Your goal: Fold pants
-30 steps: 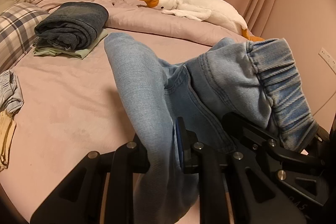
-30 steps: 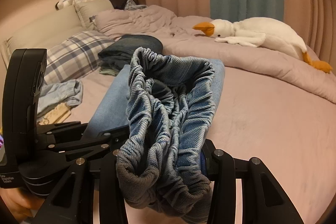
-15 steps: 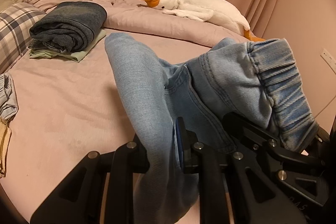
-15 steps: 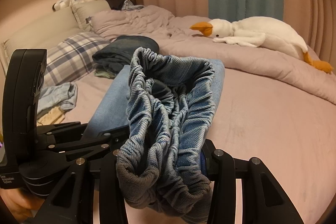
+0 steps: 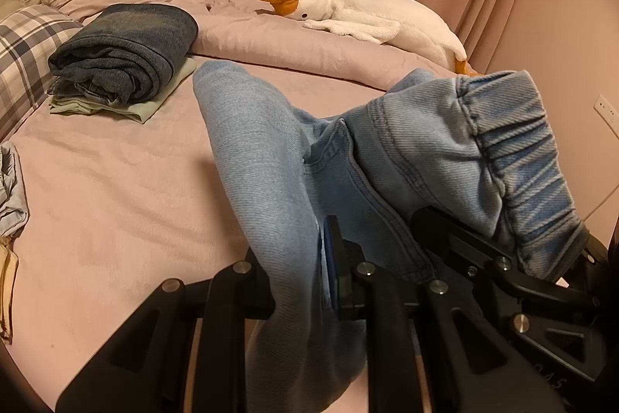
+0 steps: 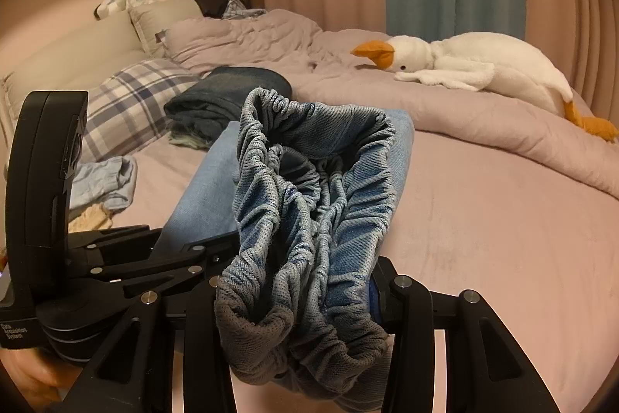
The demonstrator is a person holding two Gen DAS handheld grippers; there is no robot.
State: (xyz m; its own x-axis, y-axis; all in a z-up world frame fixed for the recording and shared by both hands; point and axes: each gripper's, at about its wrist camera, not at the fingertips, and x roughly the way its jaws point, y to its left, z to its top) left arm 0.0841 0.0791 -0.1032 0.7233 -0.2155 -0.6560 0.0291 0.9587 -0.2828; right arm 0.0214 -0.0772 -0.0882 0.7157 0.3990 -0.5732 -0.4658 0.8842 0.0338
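Note:
Light blue denim pants [image 5: 267,157] are folded lengthwise and held above the pink bed. My left gripper [image 5: 309,281] is shut on a fold of the pants; the cloth drapes over its fingers. My right gripper [image 6: 301,297] is shut on the gathered elastic waistband [image 6: 317,180], which bunches up between its fingers. The right gripper also shows at the lower right of the left wrist view [image 5: 503,258], close beside the left one. The left gripper body shows at the left of the right wrist view [image 6: 46,180].
A folded stack of dark jeans over green cloth [image 5: 123,64] lies at the back left. A white plush goose [image 5: 367,18] lies on the rumpled duvet [image 5: 271,37]. A plaid pillow [image 5: 19,57] and loose clothes [image 6: 104,180] are at the left. The pink sheet [image 5: 116,188] lies below.
Both grippers keep their hold on the pants. The views have shifted slightly, with the folded stack and pillow sliding left and farther back.

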